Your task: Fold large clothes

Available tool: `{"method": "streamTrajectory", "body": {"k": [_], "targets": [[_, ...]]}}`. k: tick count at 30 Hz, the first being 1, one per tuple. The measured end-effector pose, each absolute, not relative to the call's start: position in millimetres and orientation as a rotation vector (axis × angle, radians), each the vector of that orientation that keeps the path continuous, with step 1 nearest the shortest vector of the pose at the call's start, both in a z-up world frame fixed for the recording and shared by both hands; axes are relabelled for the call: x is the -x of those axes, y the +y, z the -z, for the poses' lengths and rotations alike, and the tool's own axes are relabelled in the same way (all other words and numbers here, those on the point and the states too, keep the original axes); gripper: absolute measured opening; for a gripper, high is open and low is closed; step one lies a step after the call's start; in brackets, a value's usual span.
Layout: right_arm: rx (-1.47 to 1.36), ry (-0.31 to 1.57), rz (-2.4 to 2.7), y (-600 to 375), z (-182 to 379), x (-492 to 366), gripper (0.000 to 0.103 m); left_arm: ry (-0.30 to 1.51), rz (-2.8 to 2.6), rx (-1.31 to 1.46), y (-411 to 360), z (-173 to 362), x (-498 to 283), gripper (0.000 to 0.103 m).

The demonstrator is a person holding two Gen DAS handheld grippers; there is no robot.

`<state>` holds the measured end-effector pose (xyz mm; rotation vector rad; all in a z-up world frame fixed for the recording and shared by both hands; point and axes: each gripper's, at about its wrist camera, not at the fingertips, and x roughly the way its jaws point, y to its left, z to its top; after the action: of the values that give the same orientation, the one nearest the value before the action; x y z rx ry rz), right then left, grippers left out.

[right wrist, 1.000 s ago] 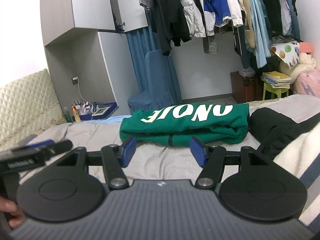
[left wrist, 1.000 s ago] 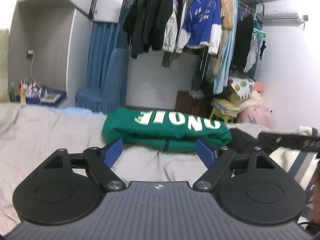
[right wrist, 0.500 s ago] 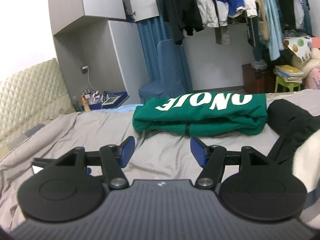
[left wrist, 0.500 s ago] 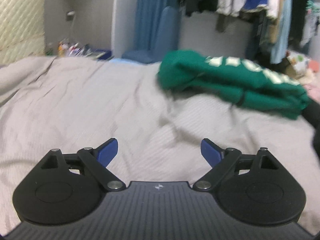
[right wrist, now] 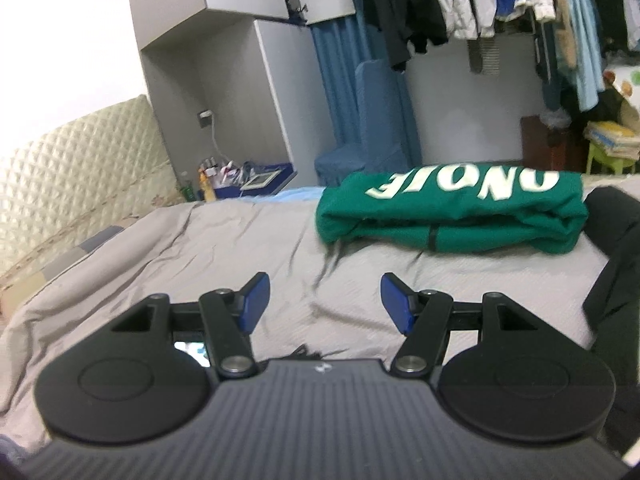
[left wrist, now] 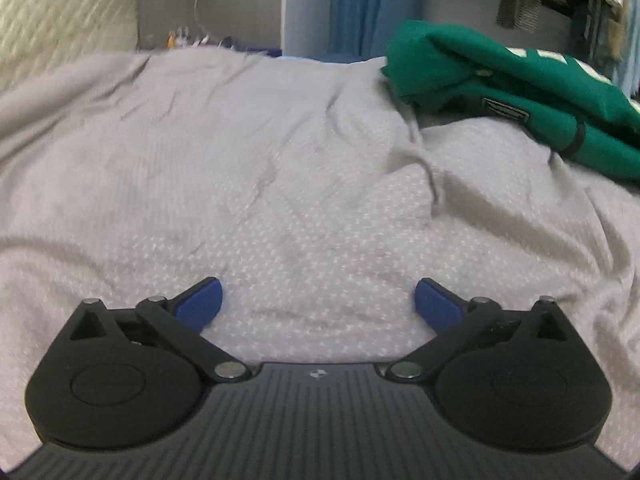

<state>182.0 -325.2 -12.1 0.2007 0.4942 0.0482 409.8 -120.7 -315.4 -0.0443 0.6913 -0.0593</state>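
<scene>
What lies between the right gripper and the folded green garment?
Only bare, wrinkled grey bedsheet lies between the right gripper and the green garment, as the right wrist view shows.

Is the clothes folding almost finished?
Partly. The green top already lies folded on the grey bedspread. Nothing is in hand: the left tool is opening over bare bedspread, and the right tool is open and empty. A black garment beside the green one looks unfolded, probably next.
</scene>
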Motion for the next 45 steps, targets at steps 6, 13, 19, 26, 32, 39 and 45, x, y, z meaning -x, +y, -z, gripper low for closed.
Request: {"method": "streamTrajectory", "body": {"k": [6, 13, 19, 26, 32, 39, 45], "targets": [[-0.181, 0.491, -0.085, -305.7, 6.4, -178.1, 0.064, 0.698, 0.04, 0.047, -123.2, 320.3, -407.5, 0.103], [-0.16, 0.487, -0.111, -285.1, 3.4, -171.3, 0.079, 0.698, 0.05, 0.076, -118.9, 322.6, -405.9, 0.103], [-0.134, 0.501, -0.132, -265.4, 0.6, -171.9, 0.079, 0.7, 0.048, 0.076, -121.1, 322.5, -403.6, 0.103], [-0.085, 0.544, -0.132, -237.8, 3.5, -180.1, 0.088, 0.7, 0.049, 0.076, -121.1, 322.6, -402.2, 0.103], [-0.046, 0.589, -0.134, -204.6, 17.1, -182.8, 0.089, 0.701, 0.049, 0.076, -121.9, 322.4, -401.8, 0.103], [-0.01, 0.624, -0.144, -170.5, 32.0, -178.0, 0.089, 0.7, 0.049, 0.077, -122.0, 322.3, -401.7, 0.103], [0.012, 0.658, -0.116, -154.0, 44.5, -180.6, 0.089, 0.7, 0.049, 0.077, -121.6, 322.4, -401.7, 0.103]]}}
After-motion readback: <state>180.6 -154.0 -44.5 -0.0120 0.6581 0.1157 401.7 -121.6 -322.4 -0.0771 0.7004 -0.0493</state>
